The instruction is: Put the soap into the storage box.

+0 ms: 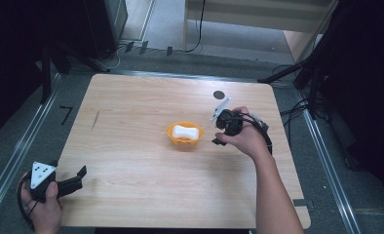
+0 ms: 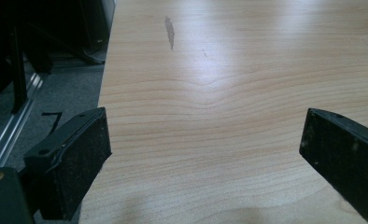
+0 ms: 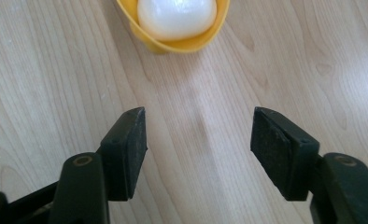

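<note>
A small orange bowl (image 1: 172,135) sits near the middle of the wooden table, with a white rounded object (image 1: 185,132) lying inside it. In the right gripper view the bowl (image 3: 145,35) and the white object (image 3: 176,16) lie just ahead of the jaws. My right gripper (image 1: 219,135) hovers just right of the bowl, its jaws parted with only bare wood between them (image 3: 198,144). My left gripper (image 1: 78,178) rests at the table's near left corner, jaws spread wide over bare wood (image 2: 205,154).
A dark round mark (image 1: 219,94) lies on the table behind the right hand. A dark streak (image 1: 95,119) marks the wood at the left. Metal rails and black stands flank the table, with cables on the floor beyond.
</note>
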Motion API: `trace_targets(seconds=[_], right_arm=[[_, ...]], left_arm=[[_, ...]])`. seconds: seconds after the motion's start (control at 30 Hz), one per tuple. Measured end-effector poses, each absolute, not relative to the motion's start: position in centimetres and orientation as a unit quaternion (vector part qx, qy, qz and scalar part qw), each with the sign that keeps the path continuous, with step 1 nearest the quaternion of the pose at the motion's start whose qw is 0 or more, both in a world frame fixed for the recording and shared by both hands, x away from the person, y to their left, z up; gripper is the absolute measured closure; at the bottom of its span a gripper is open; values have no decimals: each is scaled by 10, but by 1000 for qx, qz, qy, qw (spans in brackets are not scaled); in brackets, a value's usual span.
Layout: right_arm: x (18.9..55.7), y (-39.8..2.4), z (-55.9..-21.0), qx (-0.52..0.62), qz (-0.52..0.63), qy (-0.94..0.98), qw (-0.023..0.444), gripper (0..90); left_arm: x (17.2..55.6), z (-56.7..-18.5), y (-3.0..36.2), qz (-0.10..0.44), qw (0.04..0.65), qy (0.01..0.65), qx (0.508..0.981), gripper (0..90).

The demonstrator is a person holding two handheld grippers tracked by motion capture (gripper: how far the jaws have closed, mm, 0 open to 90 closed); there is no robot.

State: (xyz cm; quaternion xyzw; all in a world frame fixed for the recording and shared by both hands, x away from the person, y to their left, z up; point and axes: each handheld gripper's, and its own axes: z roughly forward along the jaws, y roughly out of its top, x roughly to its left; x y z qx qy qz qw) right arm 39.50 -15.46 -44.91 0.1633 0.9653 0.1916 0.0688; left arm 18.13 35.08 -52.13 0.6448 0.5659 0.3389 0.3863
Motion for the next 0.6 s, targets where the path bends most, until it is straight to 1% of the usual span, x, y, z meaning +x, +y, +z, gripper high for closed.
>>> trace_targets(seconds=[0.13, 0.33, 0.6], right_arm=[[389, -163, -455, 167, 191, 965, 70, 343], [378, -177, -465, 203, 193, 957, 72, 311], [362, -195, -475, 256, 197, 943, 76, 189]], left_arm=[[181, -521, 351, 339, 385, 565, 646, 22], [181, -521, 351, 339, 386, 566, 645, 22], [181, -521, 351, 339, 385, 565, 646, 22]])
